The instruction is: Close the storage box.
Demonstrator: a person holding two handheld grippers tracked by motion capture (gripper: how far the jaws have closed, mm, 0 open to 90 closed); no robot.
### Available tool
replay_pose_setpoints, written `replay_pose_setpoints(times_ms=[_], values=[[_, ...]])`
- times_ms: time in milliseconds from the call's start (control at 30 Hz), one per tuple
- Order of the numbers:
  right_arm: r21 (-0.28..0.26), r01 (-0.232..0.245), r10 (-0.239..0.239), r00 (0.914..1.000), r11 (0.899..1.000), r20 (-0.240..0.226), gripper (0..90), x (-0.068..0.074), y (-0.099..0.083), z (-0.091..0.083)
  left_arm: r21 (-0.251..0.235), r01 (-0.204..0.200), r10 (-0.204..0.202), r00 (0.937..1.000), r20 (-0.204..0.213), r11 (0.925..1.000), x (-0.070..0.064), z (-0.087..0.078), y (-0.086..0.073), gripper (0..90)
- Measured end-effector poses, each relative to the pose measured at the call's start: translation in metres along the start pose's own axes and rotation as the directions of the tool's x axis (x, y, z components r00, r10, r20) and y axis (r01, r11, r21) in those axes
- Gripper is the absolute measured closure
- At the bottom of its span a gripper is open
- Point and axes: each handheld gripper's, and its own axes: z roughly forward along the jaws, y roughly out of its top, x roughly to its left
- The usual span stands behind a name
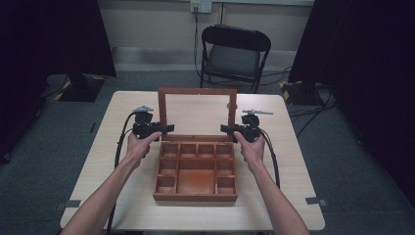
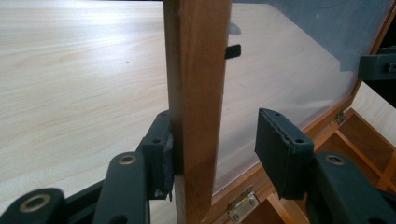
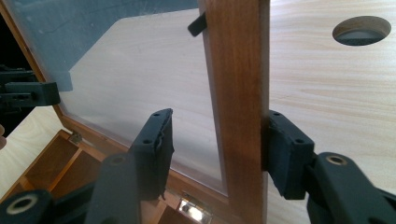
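On the pale table [image 1: 122, 196] a wooden compartment box [image 1: 195, 171] sits open, its glass-paned lid [image 1: 197, 115] upright. The left gripper [image 2: 212, 149] straddles the lid's left frame rail, jaws apart, one pad touching wood. The right gripper [image 3: 217, 149] likewise straddles the right rail, one pad touching.

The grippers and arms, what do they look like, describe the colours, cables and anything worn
Both the left gripper and right gripper are black, each with two blocky, dark grey-black jaws whose pads look ribbed, held by round brass-coloured pivot pins. A grey three-cornered plate sits on top of each. A black cable trails back from each along the forearm. The forearms are bare, with no sleeves, gloves or watch visible.
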Motion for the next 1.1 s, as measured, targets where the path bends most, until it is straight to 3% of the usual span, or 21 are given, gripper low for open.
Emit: replay_pose_setpoints(times_ms=[133,300,467,600,767,1100], values=[[-0.012,-0.041,0.041,0.9986,0.999,-0.033,43.6,0.000,0.000,-0.005,-0.006,-0.010,0.010,0.9999,0.012,0.9999,-0.002,-0.004,0.000,48.4],[-0.011,-0.021,0.020,0.9988,1.000,-0.045,42.2,0.003,0.001,-0.011,-0.011,-0.022,0.023,0.9995,0.023,0.9997,-0.005,-0.008,0.000,47.3],[-0.008,-0.010,0.010,0.9981,1.000,-0.061,40.4,0.005,0.002,-0.016,-0.030,-0.009,0.011,0.9992,0.040,0.9995,-0.008,-0.016,0.002,45.8],[-0.009,-0.003,0.003,0.9975,1.000,-0.070,38.5,0.009,0.001,-0.021,-0.020,-0.047,0.048,0.9984,0.031,0.9987,-0.013,-0.019,0.002,45.2],[-0.010,0.012,-0.013,0.9974,1.000,-0.071,38.0,0.012,0.000,-0.025,-0.033,-0.067,0.067,0.9977,0.007,0.9972,-0.019,-0.023,0.000,43.6],[-0.022,0.011,-0.013,0.9961,1.000,-0.087,38.5,0.013,-0.001,-0.035,-0.070,-0.049,0.052,0.9977,0.042,0.9963,-0.019,-0.037,0.002,45.5]])
